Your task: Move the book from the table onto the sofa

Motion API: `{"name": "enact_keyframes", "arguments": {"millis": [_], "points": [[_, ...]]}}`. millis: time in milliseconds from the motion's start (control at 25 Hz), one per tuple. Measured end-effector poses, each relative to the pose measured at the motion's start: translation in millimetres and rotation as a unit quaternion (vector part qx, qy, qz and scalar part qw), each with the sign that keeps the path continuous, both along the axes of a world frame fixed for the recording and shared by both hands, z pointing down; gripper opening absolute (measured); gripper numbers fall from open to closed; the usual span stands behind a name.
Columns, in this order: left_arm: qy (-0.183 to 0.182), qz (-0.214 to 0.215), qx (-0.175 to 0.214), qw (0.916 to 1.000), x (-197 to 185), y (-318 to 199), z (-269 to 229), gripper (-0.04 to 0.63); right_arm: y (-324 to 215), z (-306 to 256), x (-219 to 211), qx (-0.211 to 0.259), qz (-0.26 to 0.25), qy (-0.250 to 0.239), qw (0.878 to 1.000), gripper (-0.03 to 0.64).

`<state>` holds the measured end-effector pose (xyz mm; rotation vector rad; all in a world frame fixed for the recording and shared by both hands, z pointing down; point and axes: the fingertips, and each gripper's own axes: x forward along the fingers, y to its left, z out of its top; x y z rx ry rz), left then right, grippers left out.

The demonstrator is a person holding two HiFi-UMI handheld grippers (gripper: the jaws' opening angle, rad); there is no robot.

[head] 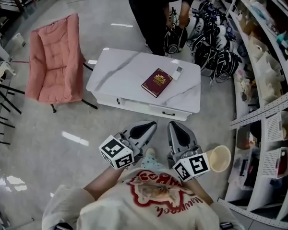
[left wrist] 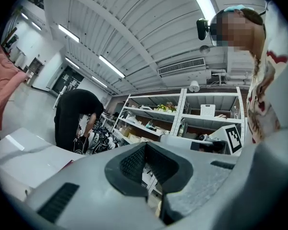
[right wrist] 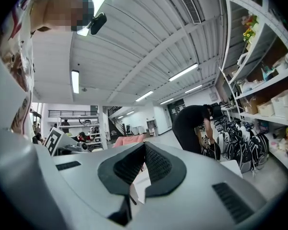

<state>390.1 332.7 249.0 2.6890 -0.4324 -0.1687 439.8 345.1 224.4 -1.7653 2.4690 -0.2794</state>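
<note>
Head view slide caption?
Left gripper and right gripper, shut, empty, face white marble-top table bearing dark red book; pink cushioned sofa left.

The table (head: pixel 120 75) stands ahead of the fingertips of the left gripper (head: pixel 144 129) and the right gripper (head: pixel 179 134). The book (head: pixel 157 82) lies on it, a remote (head: pixel 178 72) just beyond. The sofa (head: pixel 55 61) stands well left of the fingers, the shelves (head: pixel 269 56) to their right.

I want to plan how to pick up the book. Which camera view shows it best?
The head view: the book lies closed and in full view on the white table. The left gripper view shows at most a reddish sliver on the table that may be it. The right gripper view does not show it.
</note>
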Motion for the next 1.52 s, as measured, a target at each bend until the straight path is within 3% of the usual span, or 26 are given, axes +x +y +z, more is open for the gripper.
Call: {"name": "enact_keyframes", "arguments": {"millis": [400,1080,1520], "points": [[0.006,-0.011,0.007,0.9999,69,-76,-9,0.005,-76,3,67,-0.007,-0.007,-0.007,1.0,0.0],[-0.012,-0.004,-0.018,0.9998,89,-121,17,0.005,-120,31,91,-0.037,0.008,-0.027,0.999,0.0],[-0.012,0.024,-0.03,0.9992,120,-245,40,0.005,-234,55,127,-0.054,0.052,-0.023,0.997,0.0]]}}
